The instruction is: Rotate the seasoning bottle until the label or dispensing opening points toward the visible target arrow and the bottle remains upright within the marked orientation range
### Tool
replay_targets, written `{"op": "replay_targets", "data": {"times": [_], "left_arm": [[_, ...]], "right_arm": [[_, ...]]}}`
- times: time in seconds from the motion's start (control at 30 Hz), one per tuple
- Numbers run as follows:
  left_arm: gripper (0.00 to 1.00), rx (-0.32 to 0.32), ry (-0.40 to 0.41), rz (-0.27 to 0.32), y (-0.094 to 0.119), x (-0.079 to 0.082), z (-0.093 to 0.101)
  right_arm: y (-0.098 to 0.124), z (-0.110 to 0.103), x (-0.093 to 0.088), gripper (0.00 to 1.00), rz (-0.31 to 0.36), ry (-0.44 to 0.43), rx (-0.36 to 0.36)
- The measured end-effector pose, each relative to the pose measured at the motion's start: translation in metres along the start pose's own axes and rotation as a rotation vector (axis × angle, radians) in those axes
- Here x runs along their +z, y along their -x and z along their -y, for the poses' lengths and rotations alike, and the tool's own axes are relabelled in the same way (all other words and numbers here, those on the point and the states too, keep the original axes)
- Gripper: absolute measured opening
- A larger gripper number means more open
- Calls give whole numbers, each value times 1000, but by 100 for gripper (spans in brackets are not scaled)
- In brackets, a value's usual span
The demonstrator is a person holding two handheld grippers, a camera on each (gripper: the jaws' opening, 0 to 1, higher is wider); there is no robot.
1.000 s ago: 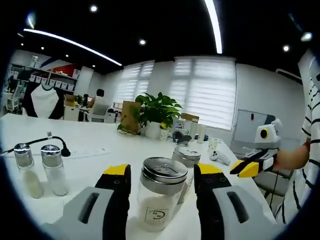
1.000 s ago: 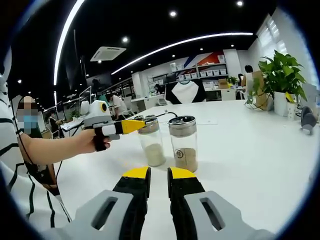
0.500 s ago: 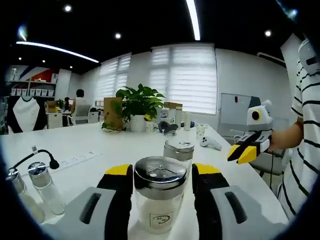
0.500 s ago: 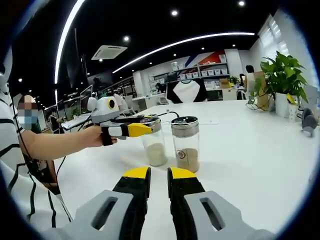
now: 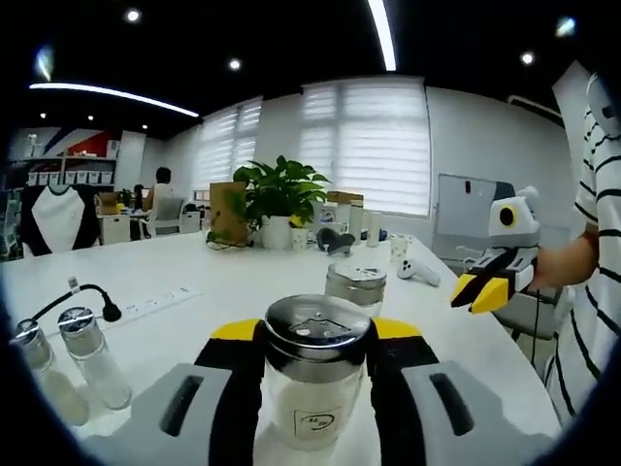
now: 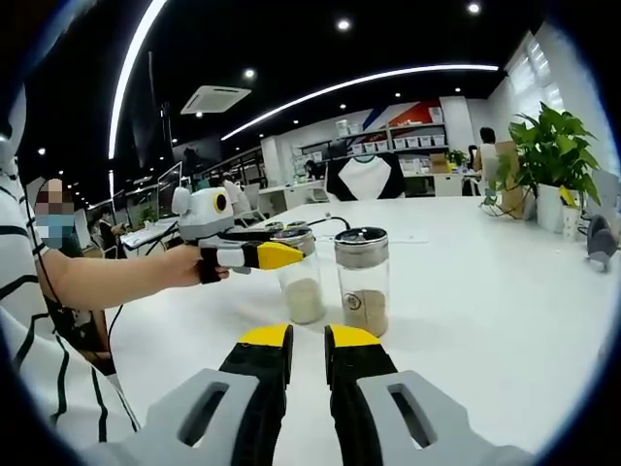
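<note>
On the white table (image 5: 233,282), between my left gripper (image 5: 315,340)'s two yellow-tipped jaws, one seasoning bottle (image 5: 314,374) is standing upright, and the jaws are pressing against its glass sides just under the metal lid. It is holding pale powder, and a small label is facing my left camera. A second bottle (image 5: 355,287) is standing right behind it, partly hidden by the first one's lid. Two small shakers (image 5: 89,354) are standing together off to one side, near a black cable (image 5: 73,296) and a power strip (image 5: 160,302). A potted plant (image 5: 277,199) is sitting farther back on the table.

From my right gripper (image 6: 309,342), whose jaws are sitting nearly together with nothing between them, I am seeing the same two bottles side by side: the one with brown powder (image 6: 362,280) standing free, the pale one (image 6: 297,277) with my left gripper's jaws around its lid. A person's hand (image 6: 186,266) is holding that gripper, and a striped sleeve (image 6: 44,374) is showing beside it.
</note>
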State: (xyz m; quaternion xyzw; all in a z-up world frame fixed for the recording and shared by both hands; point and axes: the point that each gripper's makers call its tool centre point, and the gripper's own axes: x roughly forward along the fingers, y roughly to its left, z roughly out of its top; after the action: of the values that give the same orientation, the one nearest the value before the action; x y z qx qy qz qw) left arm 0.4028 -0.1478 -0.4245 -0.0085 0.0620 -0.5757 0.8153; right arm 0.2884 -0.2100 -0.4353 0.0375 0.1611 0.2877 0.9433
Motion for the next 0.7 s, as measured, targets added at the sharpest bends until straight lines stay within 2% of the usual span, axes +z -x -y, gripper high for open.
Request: {"op": "replay_targets", "data": {"times": [0.07, 0.2, 0.6, 0.7], "left_arm": [[44, 15, 0, 3, 0, 0, 0], [44, 85, 3, -1, 0, 0, -2], [44, 243, 27, 45, -1, 1, -8], [44, 307, 30, 61, 0, 1, -10]], "right_arm": [[0, 0, 0, 11, -1, -2, -2], [1, -1, -2, 11, -10, 14, 2], [3, 1, -4, 11, -10, 12, -4], [4, 2, -4, 11, -9, 10, -9]]}}
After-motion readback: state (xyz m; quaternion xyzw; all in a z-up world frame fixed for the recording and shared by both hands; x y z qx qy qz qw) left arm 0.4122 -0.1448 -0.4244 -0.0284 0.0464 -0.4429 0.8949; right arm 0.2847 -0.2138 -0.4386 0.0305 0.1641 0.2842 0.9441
